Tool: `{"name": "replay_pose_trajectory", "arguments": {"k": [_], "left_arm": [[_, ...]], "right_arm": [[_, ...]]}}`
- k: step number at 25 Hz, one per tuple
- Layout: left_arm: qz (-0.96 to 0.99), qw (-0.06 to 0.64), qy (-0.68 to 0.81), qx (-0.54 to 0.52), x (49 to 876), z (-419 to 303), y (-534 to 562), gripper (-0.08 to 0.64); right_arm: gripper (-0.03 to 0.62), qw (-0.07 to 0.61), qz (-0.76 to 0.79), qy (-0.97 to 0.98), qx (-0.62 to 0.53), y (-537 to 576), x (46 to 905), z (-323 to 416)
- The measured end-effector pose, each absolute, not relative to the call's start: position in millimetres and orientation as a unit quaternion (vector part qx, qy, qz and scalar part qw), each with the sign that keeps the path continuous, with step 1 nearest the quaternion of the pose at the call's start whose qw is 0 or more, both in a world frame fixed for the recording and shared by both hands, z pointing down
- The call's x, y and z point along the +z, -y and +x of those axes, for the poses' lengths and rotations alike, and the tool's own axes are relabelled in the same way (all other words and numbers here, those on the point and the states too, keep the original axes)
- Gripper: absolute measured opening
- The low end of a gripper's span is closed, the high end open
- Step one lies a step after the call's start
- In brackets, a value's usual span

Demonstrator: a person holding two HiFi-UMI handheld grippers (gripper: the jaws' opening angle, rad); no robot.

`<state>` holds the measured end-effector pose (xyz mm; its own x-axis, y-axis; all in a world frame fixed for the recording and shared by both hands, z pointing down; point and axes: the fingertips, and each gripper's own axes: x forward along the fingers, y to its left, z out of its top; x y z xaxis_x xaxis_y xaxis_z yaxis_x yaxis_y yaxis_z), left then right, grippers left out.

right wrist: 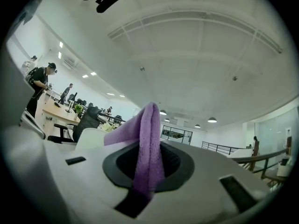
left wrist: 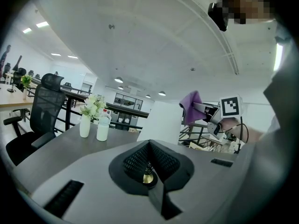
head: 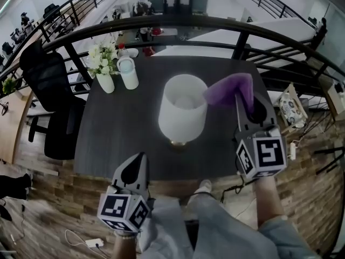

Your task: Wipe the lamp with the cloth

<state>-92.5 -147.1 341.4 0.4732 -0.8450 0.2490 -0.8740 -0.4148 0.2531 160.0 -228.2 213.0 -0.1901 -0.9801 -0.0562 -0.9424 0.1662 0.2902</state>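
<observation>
1. Two grippers are up, but only one is working. The right gripper [head: 243, 99] is clamped on the purple cloth [head: 229, 90], whose fold runs up between its jaws and flops out past them.
2. The left gripper [head: 141, 158] has its jaws drawn together on nothing. It sits on the near side of the lamp [head: 183, 108], at the worktop's [head: 118, 128] edge and well apart from the shade.
3. The lamp stands upright in the middle of the dark worktop, its white shade open at the top and a brass foot showing beneath.
4. The cloth hangs just to the right of the lamp, level with the shade's top. Its loose corner reaches the rim, though I cannot tell whether it actually touches.
5. By my reading the cloth is picked up and brought over, but the wiping has hardly begun. The shade's sides, the stem and the foot all look left to do.
6. Behind the lamp to the left, a vase of flowers [head: 105, 63] and a white bottle [head: 128, 72] stand clear of the work.
</observation>
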Motion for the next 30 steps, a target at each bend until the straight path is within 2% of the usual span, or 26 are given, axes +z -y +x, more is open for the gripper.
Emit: {"name": "replay_pose_trajectory", "arguments": {"k": [8, 14, 20, 24, 30], "left_arm": [[0.820, 0.179, 0.542, 0.036, 342.8, -93.0, 149.7, 0.012], [0.793, 0.191, 0.577, 0.033, 341.5, -97.6, 148.1, 0.012], [0.773, 0.193, 0.603, 0.028, 342.3, -97.4, 148.3, 0.012], [0.766, 0.198, 0.611, 0.031, 347.9, -95.0, 148.5, 0.012], [0.766, 0.199, 0.611, 0.036, 347.8, -85.2, 149.1, 0.012]], "right_arm": [[0.051, 0.079, 0.579, 0.793, -0.172, 281.0, 194.3, 147.6], [0.051, 0.089, 0.458, 0.865, -0.184, 318.3, 202.3, 109.5], [0.051, 0.133, 0.323, 0.917, -0.191, 332.9, 228.3, 78.5], [0.051, 0.153, 0.259, 0.938, -0.172, 333.3, 252.3, 70.4], [0.049, 0.147, 0.223, 0.955, -0.131, 326.6, 271.4, 78.3]]}}
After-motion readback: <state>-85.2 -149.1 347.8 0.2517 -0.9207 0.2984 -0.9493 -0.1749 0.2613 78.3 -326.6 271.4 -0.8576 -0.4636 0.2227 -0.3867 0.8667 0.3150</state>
